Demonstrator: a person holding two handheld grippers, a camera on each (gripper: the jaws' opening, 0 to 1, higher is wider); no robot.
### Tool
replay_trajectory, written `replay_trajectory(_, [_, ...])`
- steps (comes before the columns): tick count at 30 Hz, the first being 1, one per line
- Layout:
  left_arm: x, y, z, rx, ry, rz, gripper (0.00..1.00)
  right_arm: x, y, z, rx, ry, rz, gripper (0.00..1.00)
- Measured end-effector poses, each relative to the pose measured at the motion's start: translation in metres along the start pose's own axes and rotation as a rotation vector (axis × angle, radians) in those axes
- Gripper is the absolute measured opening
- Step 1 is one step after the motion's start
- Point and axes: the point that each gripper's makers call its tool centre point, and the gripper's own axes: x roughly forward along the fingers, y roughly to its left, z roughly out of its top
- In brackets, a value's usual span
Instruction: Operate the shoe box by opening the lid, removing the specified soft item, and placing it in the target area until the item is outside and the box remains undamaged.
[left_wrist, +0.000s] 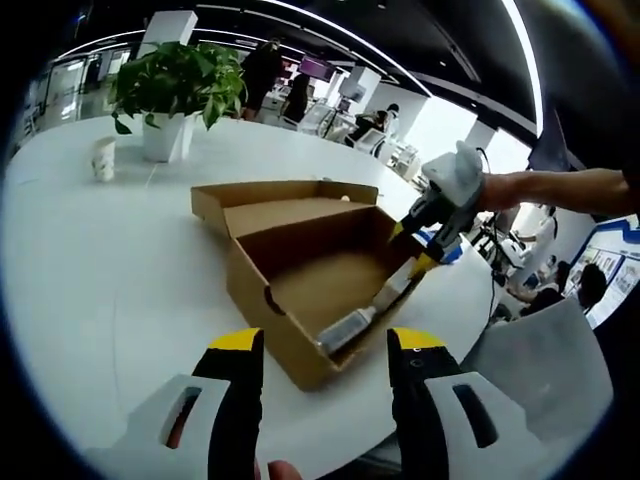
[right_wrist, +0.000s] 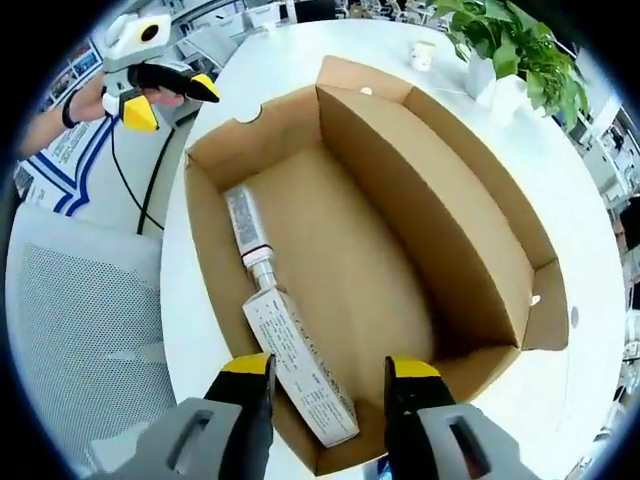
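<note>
Jaws spread on your right gripper, empty, poised over the open shoe box. Tube lies along the box's left wall, long axis running 11 to 5 o'clock, near end between your jaws. Left gripper spread too, farther off, above the desk.

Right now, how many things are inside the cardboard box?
2. A small tube lies along the box floor by one long wall, and a printed carton lies end to end with it, near the right tongs. Nothing else shows inside.
</note>
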Motion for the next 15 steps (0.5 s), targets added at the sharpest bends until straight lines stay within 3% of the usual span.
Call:
replay_trajectory(5, [0.000, -0.004, 0.002, 0.008, 0.002, -0.008, 0.51, 0.000, 0.000, 0.005, -0.114, 0.034, -0.028, 0.43])
replay_trajectory(15, [0.006, -0.012, 0.008, 0.031, 0.013, -0.033, 0.50, -0.003, -0.004, 0.007, -0.100, 0.020, -0.053, 0.40])
